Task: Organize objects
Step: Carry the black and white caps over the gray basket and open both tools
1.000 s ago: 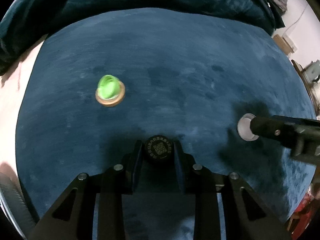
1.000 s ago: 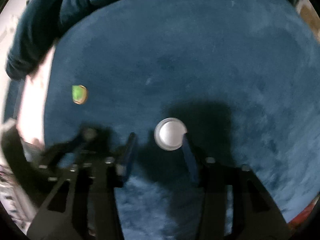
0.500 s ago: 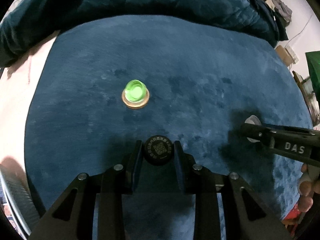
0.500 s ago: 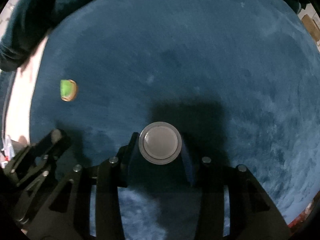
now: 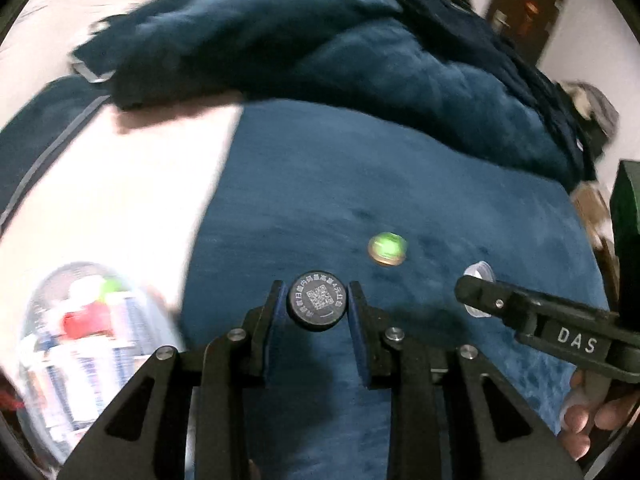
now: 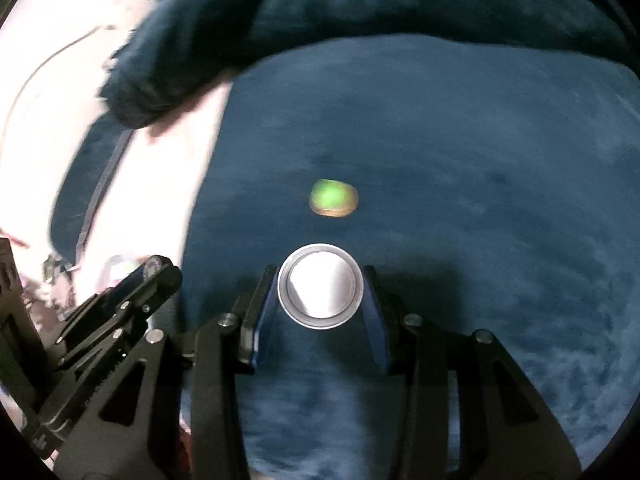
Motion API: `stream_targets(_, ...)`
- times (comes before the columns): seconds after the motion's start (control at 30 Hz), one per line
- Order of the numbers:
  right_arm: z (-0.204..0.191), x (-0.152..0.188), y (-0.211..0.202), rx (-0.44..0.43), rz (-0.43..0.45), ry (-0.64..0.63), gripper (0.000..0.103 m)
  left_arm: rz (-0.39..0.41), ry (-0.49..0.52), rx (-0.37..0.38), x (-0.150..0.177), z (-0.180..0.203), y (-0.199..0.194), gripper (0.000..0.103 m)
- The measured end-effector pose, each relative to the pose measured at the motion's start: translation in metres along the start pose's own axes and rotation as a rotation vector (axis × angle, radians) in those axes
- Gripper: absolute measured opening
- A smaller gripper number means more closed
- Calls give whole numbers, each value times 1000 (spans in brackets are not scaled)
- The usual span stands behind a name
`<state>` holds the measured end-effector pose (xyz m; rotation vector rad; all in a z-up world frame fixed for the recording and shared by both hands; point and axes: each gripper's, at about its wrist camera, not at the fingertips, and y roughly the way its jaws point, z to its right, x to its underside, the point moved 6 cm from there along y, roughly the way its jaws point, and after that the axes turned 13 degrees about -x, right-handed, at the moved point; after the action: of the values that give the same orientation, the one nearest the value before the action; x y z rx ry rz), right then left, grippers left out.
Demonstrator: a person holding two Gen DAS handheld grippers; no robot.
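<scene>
"das" on right gripper [image 5: 476, 298]; qr code on black cap [image 5: 317, 305].

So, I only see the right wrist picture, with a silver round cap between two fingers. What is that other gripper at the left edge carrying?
Observer: The left gripper is shut on a black round cap with a QR code printed on top.
Operator: Is there anywhere nearby to put it?
Observer: A clear plastic tub of colourful items sits to its left, off the dark blue blanket.
Operator: Who holds my gripper?
Observer: A person's hand grips the handle of the right gripper, which is shut on the silver round cap. Its side reads DAS.
</scene>
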<state>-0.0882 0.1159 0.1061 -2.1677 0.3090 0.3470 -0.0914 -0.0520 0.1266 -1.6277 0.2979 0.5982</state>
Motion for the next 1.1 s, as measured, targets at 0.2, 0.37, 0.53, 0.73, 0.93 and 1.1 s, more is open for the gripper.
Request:
stream_targets(0.2, -81, 13, 27, -130, -63, -135, 41, -5, -159, -151, 4, -114, -20, 31)
stream_targets(0.37, -146, 27, 66, -198, -130, -251, 41, -17, -301, -260, 22, -205, -22, 31)
stream_targets(0.53, -194, 48, 112, -275, -226, -258, 41, -60, -404, -312, 40, -265, -7, 31)
stream_targets(0.73, -246, 52, 158, -337, -293, -224, 41, -99, -496, -255, 50, -293, 14, 31)
stream_targets(0.93, -252, 43, 169, -416, -301, -125, 54, -127, -548, -236, 56, -303, 19, 76)
stream_targets(1.1, -227, 34, 148, -357, -231, -125, 85, -116, -504, -278, 59, -302, 4, 100)
